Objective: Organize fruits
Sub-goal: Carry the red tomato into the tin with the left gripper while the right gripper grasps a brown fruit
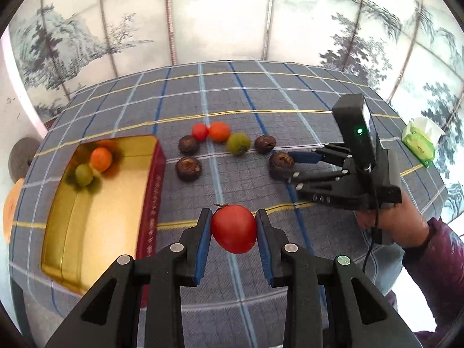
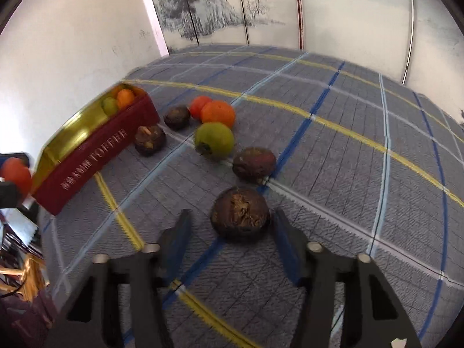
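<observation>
Blurred blue pads of your right gripper (image 2: 232, 237) stand apart around a brown wrinkled fruit (image 2: 240, 214), contact unclear. Your left gripper (image 1: 233, 229) clamps a smooth red tomato (image 1: 233, 228).

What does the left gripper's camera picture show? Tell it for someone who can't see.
The left gripper pinches a red tomato above a checked tablecloth. To its left sits a gold tin holding two fruits; beyond, the right gripper reaches a dark brown fruit.

A red tomato (image 1: 233, 229) is held above the cloth; orange, green and dark brown fruits (image 1: 237, 143) lie scattered beyond.
</observation>
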The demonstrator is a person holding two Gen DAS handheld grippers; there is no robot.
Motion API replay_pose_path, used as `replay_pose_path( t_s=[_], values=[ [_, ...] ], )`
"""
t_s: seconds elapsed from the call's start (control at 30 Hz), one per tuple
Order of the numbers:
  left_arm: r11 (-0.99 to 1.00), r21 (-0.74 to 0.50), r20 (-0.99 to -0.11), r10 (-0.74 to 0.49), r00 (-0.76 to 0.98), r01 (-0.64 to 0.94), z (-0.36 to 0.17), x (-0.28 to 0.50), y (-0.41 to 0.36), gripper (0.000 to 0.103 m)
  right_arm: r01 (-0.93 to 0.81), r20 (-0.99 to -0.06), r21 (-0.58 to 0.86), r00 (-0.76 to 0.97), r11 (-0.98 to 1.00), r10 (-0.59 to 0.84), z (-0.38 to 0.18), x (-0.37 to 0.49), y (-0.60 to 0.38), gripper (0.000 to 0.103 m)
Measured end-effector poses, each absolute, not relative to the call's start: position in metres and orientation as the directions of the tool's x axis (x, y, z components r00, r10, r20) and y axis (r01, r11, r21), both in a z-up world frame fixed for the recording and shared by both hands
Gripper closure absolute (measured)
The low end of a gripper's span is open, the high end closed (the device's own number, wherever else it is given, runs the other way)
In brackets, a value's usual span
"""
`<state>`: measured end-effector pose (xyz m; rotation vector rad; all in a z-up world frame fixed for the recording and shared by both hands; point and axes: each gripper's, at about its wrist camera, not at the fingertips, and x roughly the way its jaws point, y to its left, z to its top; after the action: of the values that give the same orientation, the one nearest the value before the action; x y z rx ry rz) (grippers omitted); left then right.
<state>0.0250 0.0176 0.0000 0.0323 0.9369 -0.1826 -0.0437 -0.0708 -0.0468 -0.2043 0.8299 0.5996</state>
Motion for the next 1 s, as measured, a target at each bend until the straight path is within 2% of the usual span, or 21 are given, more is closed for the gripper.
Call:
replay_pose_path(
  t_s=[0.13,0.2,0.4,1.0],
  values=[
    [0.992,-0.056,-0.796,-0.112,0.595,0.112,0.003,0.021,0.038,0.071,-0.549,-0.728,0.061,0.547,0.833,0.413,-0.046,-0.050,-0.076,0.067],
    [0.996,-0.048,-0.788,-0.082,0.610,0.072,0.004,0.021,0.053,0.071,-0.494,-0.695,0.081,0.594,0.866,0.404,-0.041,-0.057,-0.093,0.067],
    [0.998,-0.044,-0.788,-0.002,0.615,-0.053,-0.004,0.030,0.102,0.071,-0.360,-0.687,0.158,0.628,0.919,0.365,-0.041,-0.054,-0.135,0.067],
    [0.978,0.113,-0.795,0.194,0.575,-0.174,-0.045,0.064,0.167,0.071,-0.343,-0.715,0.140,0.614,0.929,0.335,-0.045,-0.051,-0.133,0.067]
  ],
)
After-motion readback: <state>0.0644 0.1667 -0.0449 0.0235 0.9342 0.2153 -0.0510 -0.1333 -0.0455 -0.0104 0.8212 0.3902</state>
